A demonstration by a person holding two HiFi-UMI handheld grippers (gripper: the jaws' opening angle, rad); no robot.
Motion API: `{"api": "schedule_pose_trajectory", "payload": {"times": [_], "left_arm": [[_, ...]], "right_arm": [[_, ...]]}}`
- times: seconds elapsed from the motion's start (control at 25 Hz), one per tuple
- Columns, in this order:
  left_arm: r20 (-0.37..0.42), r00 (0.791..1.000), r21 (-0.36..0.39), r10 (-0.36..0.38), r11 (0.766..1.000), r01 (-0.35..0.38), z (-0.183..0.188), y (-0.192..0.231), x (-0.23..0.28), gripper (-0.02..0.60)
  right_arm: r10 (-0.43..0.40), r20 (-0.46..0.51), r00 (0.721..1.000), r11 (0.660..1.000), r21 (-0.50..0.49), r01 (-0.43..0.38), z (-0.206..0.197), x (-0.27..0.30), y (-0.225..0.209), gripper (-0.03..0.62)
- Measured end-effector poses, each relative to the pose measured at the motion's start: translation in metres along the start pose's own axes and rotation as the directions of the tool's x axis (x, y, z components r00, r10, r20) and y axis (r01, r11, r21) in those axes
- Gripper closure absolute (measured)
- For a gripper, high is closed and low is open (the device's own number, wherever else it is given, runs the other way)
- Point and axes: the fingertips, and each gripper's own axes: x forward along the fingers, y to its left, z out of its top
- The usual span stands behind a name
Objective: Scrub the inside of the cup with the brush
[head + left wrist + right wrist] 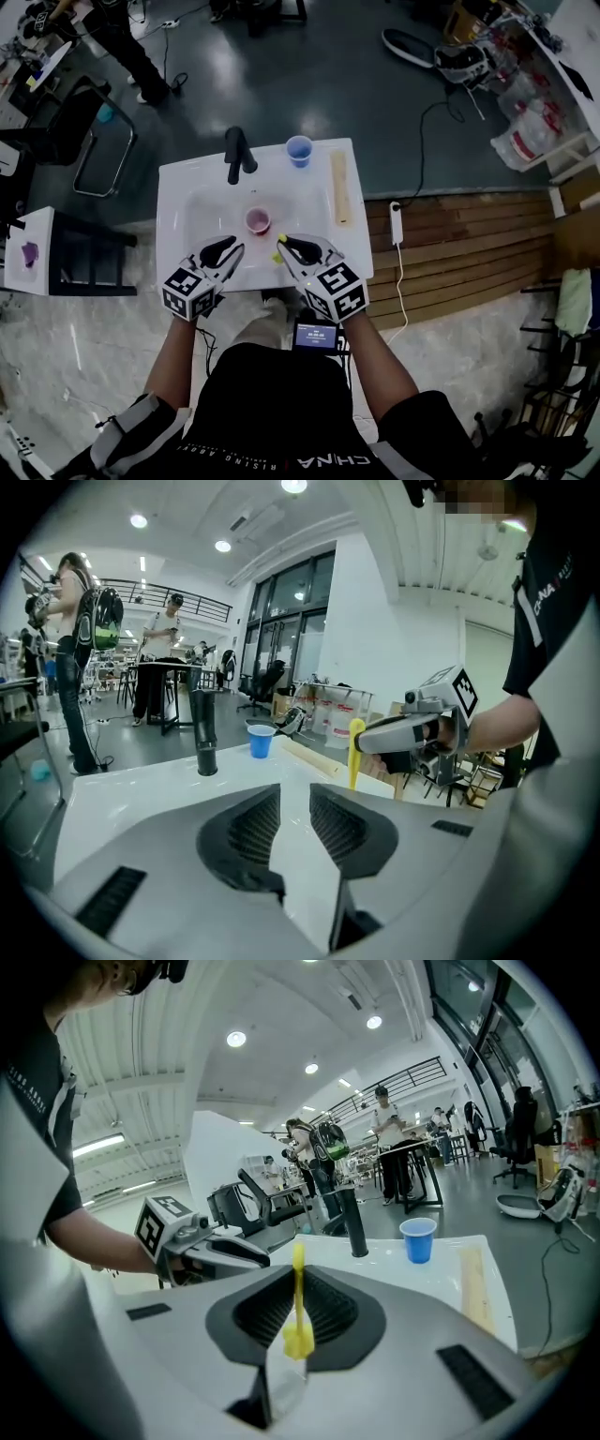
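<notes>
The right gripper (297, 1283) has its jaws closed on the brush (298, 1333). The brush's thin yellow handle stands upright between the ribbed pads (339, 1312) and rises above them. Beyond lies the white desk (403, 1274), with a black faucet (354, 1224) standing on it, a blue cup (417, 1239) upright to the faucet's right, and a pale wooden strip (473, 1288) near the right edge. At the left, a bare forearm (94, 1241) leads to the left gripper (248, 1254), whose marker cube (156, 1225) faces the camera. People (389, 1143) stand at tables in the hall behind.
</notes>
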Motion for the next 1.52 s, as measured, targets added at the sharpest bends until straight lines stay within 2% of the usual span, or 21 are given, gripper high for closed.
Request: {"api": "schedule_pose_trajectory", "payload": {"times": [0.28,0.44,0.56,0.88,1.28,1.52], "left_arm": [[-0.117,0.993,0.081,-0.032,0.996,0.042,-0.019,0.039,0.041,0.338],[-0.190,0.980,0.109,-0.067,0.990,0.089,-0.040,0.052,0.062,0.267],[-0.251,0.964,0.120,-0.091,0.985,0.124,-0.058,0.057,0.079,0.240],[-0.352,0.932,0.182,-0.086,0.971,0.158,-0.096,0.072,0.122,0.239],[-0.402,0.911,0.184,-0.092,0.967,0.178,-0.122,0.077,0.148,0.240],[-0.361,0.927,0.156,-0.101,0.974,0.166,-0.120,0.083,0.154,0.241]], "right_arm": [[-0.023,-0.027,0.999,1.000,-0.015,0.023,0.008,0.047,-0.021,0.554],[-0.031,-0.033,0.999,0.999,-0.016,0.030,0.010,0.077,-0.032,0.554],[-0.040,-0.032,0.999,0.999,-0.011,0.040,0.009,0.095,-0.043,0.554],[-0.040,-0.068,0.997,0.999,-0.019,0.039,-0.013,0.135,-0.067,0.554],[0.007,-0.135,0.991,0.998,-0.066,-0.016,-0.044,0.175,-0.077,0.554],[0.028,-0.163,0.986,0.996,-0.083,-0.042,-0.061,0.192,-0.079,0.554]]}}
